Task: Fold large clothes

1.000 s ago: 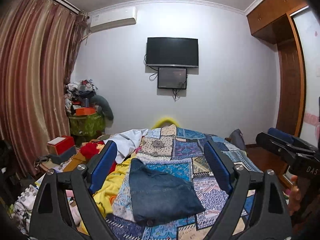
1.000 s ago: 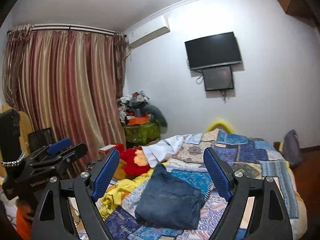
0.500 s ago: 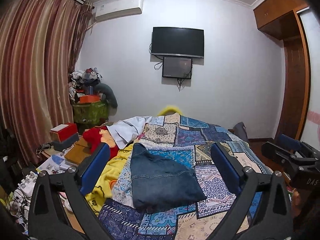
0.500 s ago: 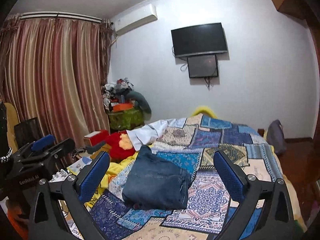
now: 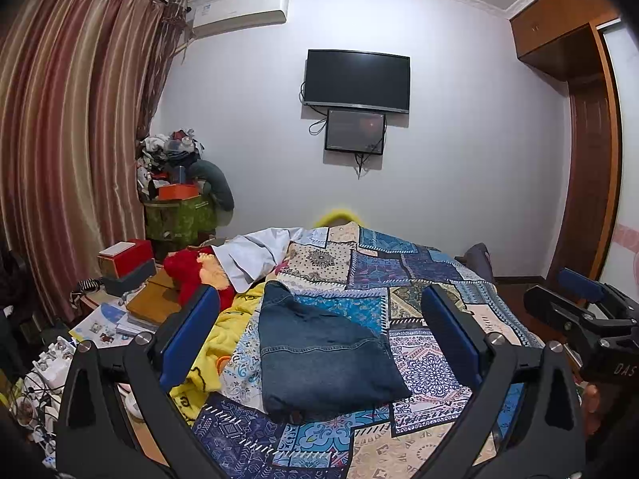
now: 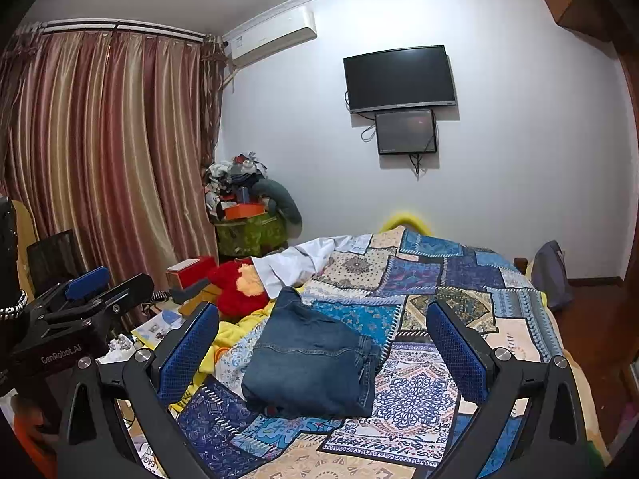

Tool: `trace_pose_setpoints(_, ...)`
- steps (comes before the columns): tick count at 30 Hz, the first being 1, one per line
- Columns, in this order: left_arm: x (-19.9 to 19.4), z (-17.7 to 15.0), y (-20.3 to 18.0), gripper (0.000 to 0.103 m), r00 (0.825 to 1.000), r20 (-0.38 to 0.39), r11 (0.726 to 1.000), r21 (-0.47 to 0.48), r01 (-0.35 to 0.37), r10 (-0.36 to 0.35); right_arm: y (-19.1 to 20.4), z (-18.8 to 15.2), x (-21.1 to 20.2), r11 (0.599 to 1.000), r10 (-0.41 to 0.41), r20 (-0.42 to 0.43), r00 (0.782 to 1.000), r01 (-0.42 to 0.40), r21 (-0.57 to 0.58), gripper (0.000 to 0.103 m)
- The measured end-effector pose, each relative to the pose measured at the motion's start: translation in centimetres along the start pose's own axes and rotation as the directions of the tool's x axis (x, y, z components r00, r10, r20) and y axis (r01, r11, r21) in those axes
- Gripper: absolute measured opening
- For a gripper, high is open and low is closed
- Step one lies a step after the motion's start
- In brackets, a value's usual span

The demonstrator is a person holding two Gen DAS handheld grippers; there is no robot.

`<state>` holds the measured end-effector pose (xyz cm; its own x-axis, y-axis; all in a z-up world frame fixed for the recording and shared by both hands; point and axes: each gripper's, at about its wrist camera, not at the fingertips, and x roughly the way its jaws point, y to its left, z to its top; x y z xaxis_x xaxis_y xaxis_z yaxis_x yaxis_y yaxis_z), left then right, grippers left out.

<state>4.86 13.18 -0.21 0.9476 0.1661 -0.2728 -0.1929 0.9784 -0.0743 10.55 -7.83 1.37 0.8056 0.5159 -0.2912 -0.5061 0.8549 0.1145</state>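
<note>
Hovering: both tongs sit above the near end of the bed, nothing in either grip.
left tongs [image 5: 319, 331]: jaws spread wide, blue pads apart, empty; pointing slightly down at the bed.
right tongs [image 6: 323, 337]: jaws spread wide too, empty; same slight downward tilt.
cross-view: right tongs [image 5: 579, 319] show at the right edge of the left wrist view; left tongs [image 6: 84, 299] show at the left edge of the right wrist view.
jeans [image 5: 323, 355]: folded into a compact denim rectangle, lying flat on the bed, framed between the pads of each tongs but ahead of them and below, not touched. Same jeans [image 6: 311, 363] from the right wrist.
bed [image 5: 423, 367]: covered by a blue patchwork quilt, runs from under the tongs to the far wall.
yellow blanket [image 5: 235, 319]: bunched just left of the jeans, by the left pad.
red plush toy [image 5: 191, 275]: beyond the blanket, left of the tongs.
white garment [image 5: 255, 255]: crumpled on the bed past the jeans, left of centre.
bench [image 5: 100, 319]: left of the bed, cluttered with books and boxes.
curtain [image 5: 72, 139]: far left, drawn.
clothes pile [image 5: 175, 183]: far left corner, stacked on a green box.
TV [image 5: 357, 80]: on the far wall straight ahead, smaller screen [image 5: 355, 131] just under it.
air conditioner [image 5: 239, 12]: high on the far wall, left of the TV.
wardrobe [image 5: 575, 80]: far right.
</note>
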Motion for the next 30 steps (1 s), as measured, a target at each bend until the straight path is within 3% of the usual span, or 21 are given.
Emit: trace_pose_setpoints(30, 0.2, -0.6, -1.2, 0.102, 1.0, 0.0, 1.0, 0.009, 0.004, -0.004, 0.1, 0.4, -0.9, 1.0, 0.01, 0.023, 1.0, -0.01, 0.002, 0.103)
